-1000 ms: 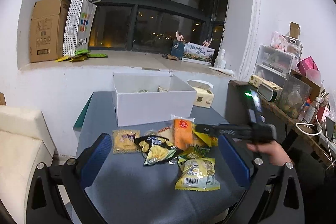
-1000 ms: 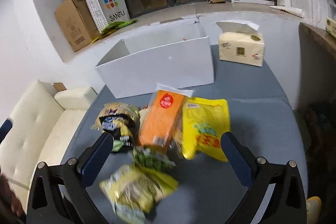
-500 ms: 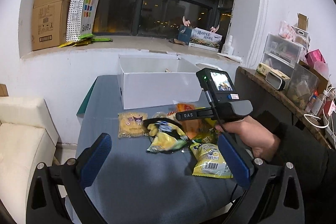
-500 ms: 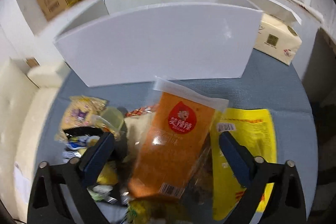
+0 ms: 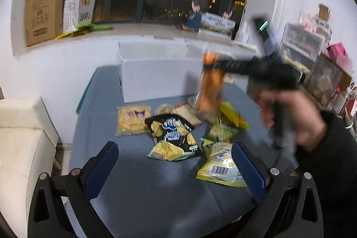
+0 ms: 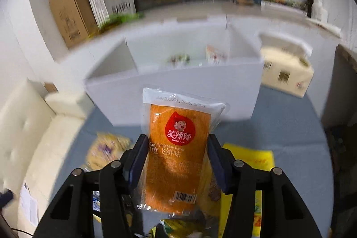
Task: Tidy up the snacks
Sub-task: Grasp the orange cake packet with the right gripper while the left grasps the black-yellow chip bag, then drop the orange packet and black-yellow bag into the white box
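Our right tool (image 6: 177, 162) grips the orange packet (image 6: 178, 157), raised before the white box (image 6: 178, 73); our left tool (image 5: 174, 167) hangs released above the surface (image 5: 133, 182).

One white box (image 5: 156, 81), one tissue box (image 6: 287, 75), two tongs (image 5: 176, 168) (image 6: 178, 157), about eight snack packets (image 5: 174, 137).

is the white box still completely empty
No, the right wrist view shows a couple of snack packets already lying inside the white box, beyond the orange packet held in the right gripper.
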Demonstrator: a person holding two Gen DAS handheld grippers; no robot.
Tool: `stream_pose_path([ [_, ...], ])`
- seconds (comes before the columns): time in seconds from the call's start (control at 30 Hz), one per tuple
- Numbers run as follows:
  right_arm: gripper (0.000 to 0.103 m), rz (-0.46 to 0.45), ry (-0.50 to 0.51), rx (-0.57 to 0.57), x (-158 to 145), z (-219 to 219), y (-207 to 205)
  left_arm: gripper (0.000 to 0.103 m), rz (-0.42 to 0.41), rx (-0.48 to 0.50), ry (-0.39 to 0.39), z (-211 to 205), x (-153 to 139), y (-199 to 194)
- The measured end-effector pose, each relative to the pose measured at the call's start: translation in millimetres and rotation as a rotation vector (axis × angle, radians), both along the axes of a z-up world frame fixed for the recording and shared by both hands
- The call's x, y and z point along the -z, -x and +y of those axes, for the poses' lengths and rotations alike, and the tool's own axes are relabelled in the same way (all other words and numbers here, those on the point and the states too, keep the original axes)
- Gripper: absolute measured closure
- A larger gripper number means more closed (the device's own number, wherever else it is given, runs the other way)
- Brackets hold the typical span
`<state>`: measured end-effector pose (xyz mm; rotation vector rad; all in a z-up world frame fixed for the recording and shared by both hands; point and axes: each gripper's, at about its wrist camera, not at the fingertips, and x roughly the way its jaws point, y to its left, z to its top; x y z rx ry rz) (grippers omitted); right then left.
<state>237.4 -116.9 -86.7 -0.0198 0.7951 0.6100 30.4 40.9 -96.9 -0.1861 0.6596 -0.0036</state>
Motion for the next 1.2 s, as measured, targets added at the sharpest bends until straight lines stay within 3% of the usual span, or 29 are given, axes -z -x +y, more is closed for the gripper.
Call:
stream_pose_path([
  [0.27, 0.046, -0.178, -0.112, -0.005, -70.4, -39.8, 39.4, 0.000, 0.208, 0.004, 0.041, -5.0, 47.9, -79.7],
  [0.47, 0.046, -0.245, -0.168, -0.018, -90.9, -76.8, 77.3, 0.002, 0.286, -0.019, 0.025, -4.1, 74.5, -110.3],
  [0.53, 0.046, -0.262, -0.157, -0.016, -89.4, -85.1, 84.3, 0.021, 0.301, -0.020, 0.040, -1.5, 81.1, -114.8],
  [0.57, 0.046, -0.254, -0.167, -0.017, -86.9, -90.2, 88.8, 0.036, 0.298, -0.004, 0.070, -0.1, 82.7, -115.6],
  [0.8, 0.046, -0.191, -0.178, -0.021, -63.9, -106.7, 97.1, 0.057, 0.178, 0.017, 0.095, 1.3, 56.6, -94.6],
  [1.0, 0.046, -0.149, -0.180, -0.023, -51.9, -107.1, 85.9, 0.059, 0.044, 0.046, 0.081, 5.9, 9.8, -76.6],
  [1.2, 0.046, -0.159, -0.194, -0.055, -69.6, -90.8, 59.7, 0.061, -0.071, 0.058, 0.076, 25.0, -42.2, -96.3],
])
